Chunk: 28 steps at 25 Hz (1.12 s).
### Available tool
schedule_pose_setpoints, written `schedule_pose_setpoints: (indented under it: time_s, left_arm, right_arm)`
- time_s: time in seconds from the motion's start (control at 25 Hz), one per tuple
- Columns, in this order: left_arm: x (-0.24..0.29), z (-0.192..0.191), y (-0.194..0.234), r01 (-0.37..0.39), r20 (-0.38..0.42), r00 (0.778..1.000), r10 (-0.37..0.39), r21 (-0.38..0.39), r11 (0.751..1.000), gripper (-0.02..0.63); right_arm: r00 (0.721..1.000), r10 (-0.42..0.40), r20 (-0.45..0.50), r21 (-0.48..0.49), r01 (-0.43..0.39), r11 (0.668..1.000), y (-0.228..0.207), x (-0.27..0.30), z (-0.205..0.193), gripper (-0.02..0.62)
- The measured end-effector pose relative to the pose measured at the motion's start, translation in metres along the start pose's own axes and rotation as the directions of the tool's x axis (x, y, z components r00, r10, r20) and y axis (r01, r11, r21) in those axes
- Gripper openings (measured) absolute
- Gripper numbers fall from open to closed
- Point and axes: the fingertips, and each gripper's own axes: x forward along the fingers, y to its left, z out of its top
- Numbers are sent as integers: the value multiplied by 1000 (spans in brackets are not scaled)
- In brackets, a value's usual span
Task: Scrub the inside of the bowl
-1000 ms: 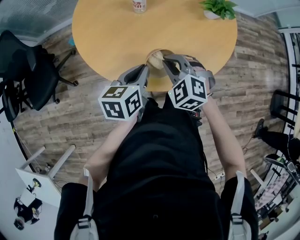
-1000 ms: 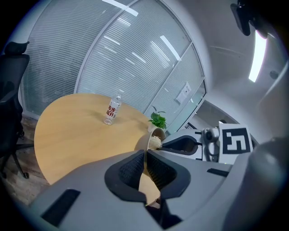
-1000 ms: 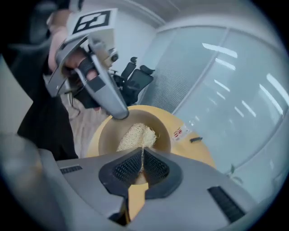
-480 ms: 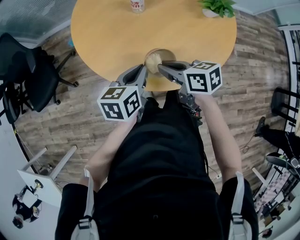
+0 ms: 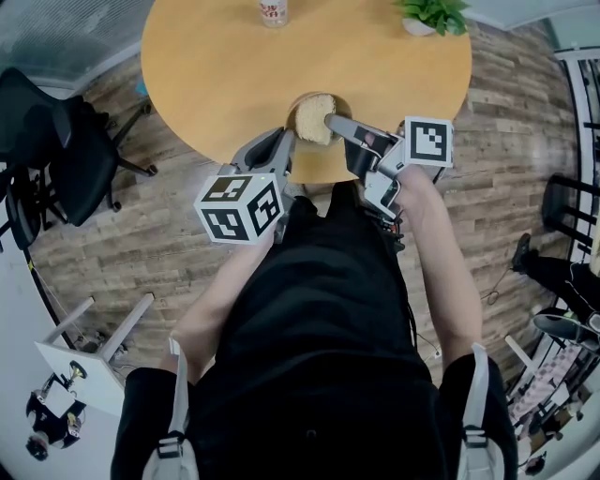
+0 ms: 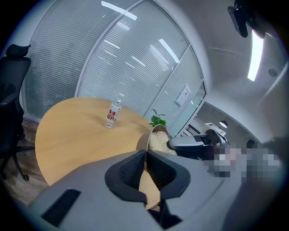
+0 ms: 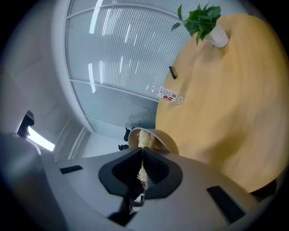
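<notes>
Smooth wood, matt plastic, rough fibre.
A light, smooth, matt wood look is seen on the bowl [image 6: 142, 139]; the scrub pad [image 5: 316, 119] is made of pale, rough, stringy fibre. The table top [image 5: 234, 75]: smooth light wood w/ a soft shine. The left gripper [image 6: 145, 155] & right gripper [image 7: 142, 152]: matt grey plastic, w/ black ribbed pads [image 6: 131, 170]. The floor [image 5: 506, 141]: grainy wood planks.

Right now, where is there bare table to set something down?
Bare: the table left and centre, between bottle, potted plant and bowl. Crowded: near edge, where left gripper pinches the bowl and right gripper holds a scrubber inside.
</notes>
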Motion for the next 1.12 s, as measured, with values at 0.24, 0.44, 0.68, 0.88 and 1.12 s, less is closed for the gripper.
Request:
schedule_pose_setpoints:
  time_s: [0.24, 0.44, 0.68, 0.88, 1.12]
  left_arm:
    - [0, -1, -1, 9, -5, 1000, -9, 1, 1000, 25]
    - [2, -3, -4, 19, -16, 1000, -19, 5, 1000, 25]
    - [1, -8, -1, 3, -36, 999, -3, 2, 1000, 25]
    - [2, -8, -1, 4, -36, 999, -4, 4, 1000, 25]
    - [3, -10, 2, 3, -48, 999, -4, -14, 1000, 26]
  right_arm:
    - [1000, 8, 7, 9, -8, 1000, -3, -3, 2, 25]
    - [990, -75, -123, -128, 59, 990, -5, 10, -24, 25]
    - [888, -366, -279, -500, 191, 845, -36, 1, -55, 25]
    - [827, -538, -163, -710, 280, 646, -49, -9, -39, 25]
    - [736, -677, 22, -910, 295, 291, -47, -21, -14, 25]
